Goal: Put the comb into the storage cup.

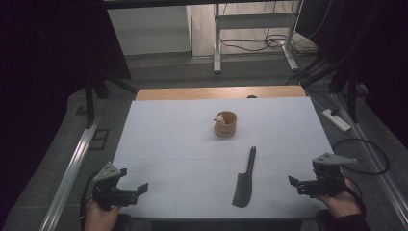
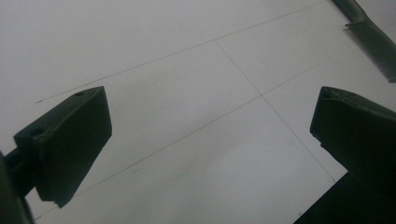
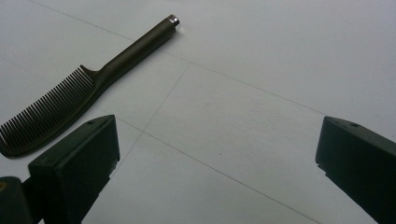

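Note:
A dark comb [image 1: 244, 179] lies on the white table [image 1: 168, 139] near its front edge, handle pointing away; it appears as the comb [image 3: 79, 93] at the left of the right gripper view and the comb [image 2: 371, 39] at the top right corner of the left gripper view. A small round wooden cup [image 1: 225, 123] with a pale figure on its rim stands at the table's middle. My left gripper [image 1: 136, 190] rests at the front left, open, nothing between its jaws. My right gripper [image 1: 296, 183] sits at the front right, open and empty, to the right of the comb.
The table's wooden far edge [image 1: 221, 92] borders a floor with cables and white frame legs [image 1: 217, 43]. A power strip [image 1: 337, 119] lies on the floor at right. A metal rail [image 1: 72, 168] runs along the left side.

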{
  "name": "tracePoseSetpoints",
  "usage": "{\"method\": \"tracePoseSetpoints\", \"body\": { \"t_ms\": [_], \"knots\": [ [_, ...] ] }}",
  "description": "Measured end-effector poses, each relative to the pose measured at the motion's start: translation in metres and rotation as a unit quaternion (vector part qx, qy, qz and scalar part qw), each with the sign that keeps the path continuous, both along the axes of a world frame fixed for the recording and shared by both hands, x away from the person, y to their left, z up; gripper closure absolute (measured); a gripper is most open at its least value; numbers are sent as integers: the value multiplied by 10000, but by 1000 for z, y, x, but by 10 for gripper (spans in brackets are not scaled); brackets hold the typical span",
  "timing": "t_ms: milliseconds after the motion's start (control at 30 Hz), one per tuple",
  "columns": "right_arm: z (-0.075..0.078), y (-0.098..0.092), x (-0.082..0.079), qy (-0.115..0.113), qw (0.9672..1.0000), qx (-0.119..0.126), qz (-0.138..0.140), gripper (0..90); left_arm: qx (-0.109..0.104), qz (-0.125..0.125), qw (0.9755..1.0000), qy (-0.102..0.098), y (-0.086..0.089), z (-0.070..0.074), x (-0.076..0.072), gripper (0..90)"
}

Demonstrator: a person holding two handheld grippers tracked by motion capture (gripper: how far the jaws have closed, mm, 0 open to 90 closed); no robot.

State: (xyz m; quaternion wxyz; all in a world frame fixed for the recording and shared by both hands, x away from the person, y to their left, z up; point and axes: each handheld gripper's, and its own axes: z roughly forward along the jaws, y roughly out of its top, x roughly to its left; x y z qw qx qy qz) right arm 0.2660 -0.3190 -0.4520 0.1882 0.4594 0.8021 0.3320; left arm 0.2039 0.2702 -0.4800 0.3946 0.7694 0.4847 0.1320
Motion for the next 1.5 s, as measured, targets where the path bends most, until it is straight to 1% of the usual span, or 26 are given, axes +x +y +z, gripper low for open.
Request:
{"method": "tracePoseSetpoints", "body": {
  "t_ms": [100,633,800,900,1100,1133,1267,1300,1500],
  "knots": [
    [0,-1,0,15,10000,34,-30,0,-5,-5,10000,1,0,0,0,0],
    [-1,1,1,33,10000,-26,16,1,-16,-48,10000,59,0,-1,2,0],
    [0,1,0,32,10000,-35,34,2,-45,11,10000,71,1,0,2,0],
    [0,2,0,30,10000,-44,45,3,-51,57,10000,44,2,0,2,0],
    [0,2,0,14,9999,-45,92,3,23,25,10000,-15,-1,0,3,0],
    [0,3,0,24,9999,-55,137,1,26,5,10000,-13,-1,0,3,0],
    [0,5,1,41,9997,-95,215,0,33,-39,10000,45,-2,-1,4,0],
    [0,6,1,55,9997,-105,232,0,91,-82,9999,112,-3,-1,6,0],
    [0,8,2,43,9994,-118,308,0,112,-81,9998,159,-4,-2,7,0]
  ]
}}
